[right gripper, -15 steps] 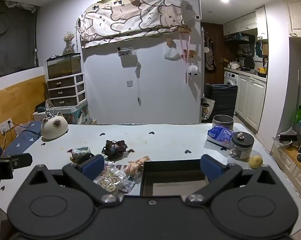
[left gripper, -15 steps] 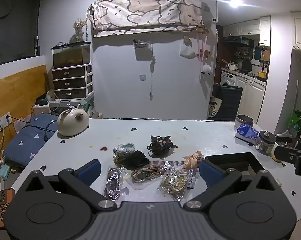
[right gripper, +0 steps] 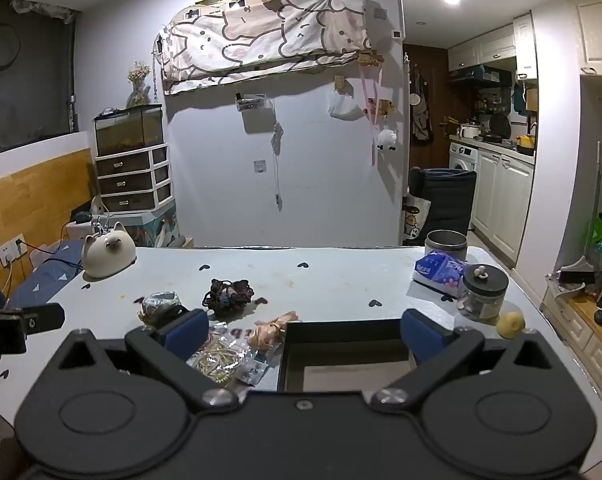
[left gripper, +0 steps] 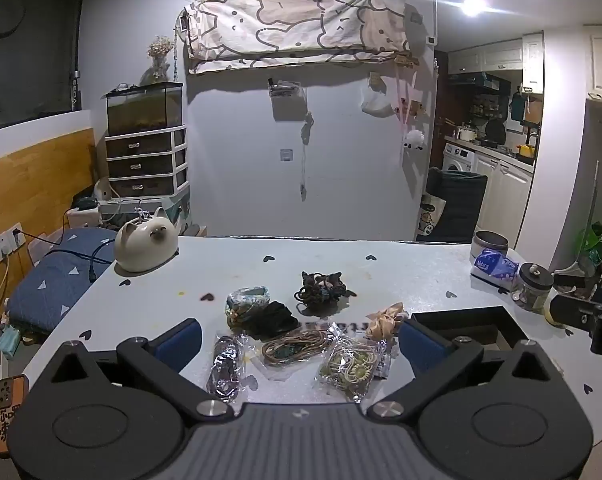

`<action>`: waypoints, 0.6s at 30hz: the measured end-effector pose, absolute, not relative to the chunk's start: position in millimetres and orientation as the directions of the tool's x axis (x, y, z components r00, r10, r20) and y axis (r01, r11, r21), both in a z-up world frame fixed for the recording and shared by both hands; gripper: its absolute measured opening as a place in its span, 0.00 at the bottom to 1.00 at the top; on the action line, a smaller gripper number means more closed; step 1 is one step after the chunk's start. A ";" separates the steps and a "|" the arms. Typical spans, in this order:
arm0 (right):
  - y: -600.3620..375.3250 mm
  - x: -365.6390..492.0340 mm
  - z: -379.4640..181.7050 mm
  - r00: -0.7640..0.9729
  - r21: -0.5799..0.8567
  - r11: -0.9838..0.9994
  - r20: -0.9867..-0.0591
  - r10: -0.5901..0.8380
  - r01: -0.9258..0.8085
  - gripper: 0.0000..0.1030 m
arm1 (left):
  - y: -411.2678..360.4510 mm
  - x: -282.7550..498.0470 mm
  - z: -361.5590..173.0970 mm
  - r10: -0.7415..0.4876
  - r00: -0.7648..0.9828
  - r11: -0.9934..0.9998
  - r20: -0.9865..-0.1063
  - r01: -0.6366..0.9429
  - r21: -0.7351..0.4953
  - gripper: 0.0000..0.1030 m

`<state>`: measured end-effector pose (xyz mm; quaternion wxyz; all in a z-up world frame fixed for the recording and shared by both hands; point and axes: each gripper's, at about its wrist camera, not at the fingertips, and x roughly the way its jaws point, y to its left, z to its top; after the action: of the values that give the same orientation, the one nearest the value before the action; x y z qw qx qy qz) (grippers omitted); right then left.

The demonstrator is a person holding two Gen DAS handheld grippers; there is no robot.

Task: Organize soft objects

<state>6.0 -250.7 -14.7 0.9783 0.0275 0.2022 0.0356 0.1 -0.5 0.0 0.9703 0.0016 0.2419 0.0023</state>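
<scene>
Hair ties lie in a cluster on the pale table: a dark tangled bunch [left gripper: 321, 293], a patterned blue-green scrunchie [left gripper: 248, 298], a black scrunchie [left gripper: 272, 319], a peach satin bow [left gripper: 385, 321], and clear bags of brown bands [left gripper: 297, 347], yellowish bands [left gripper: 349, 367] and dark bands [left gripper: 225, 365]. A dark open box [right gripper: 347, 354] sits right of them. My left gripper [left gripper: 299, 340] hovers open above the bags, holding nothing. Over the box's near side, my right gripper [right gripper: 305, 332] is open and empty too.
A cat-shaped ceramic pot [left gripper: 145, 245] stands at the table's far left. At the right are a tissue pack [right gripper: 441, 272], a metal tin [right gripper: 445, 243], a lidded glass jar [right gripper: 483, 294] and a small yellow object [right gripper: 511, 324]. A phone [left gripper: 8, 412] lies at the left edge.
</scene>
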 end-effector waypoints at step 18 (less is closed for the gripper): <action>-251.0 6.4 -12.2 0.914 0.066 0.996 -0.398 0.079 -0.058 1.00 | -0.1 0.1 0.0 0.004 0.882 1.000 -0.470 -0.004 0.002 1.00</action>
<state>6.4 -251.0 -12.2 0.9780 0.0264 0.2042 0.0350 0.1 -0.1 0.0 0.9702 0.0003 0.2425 0.0020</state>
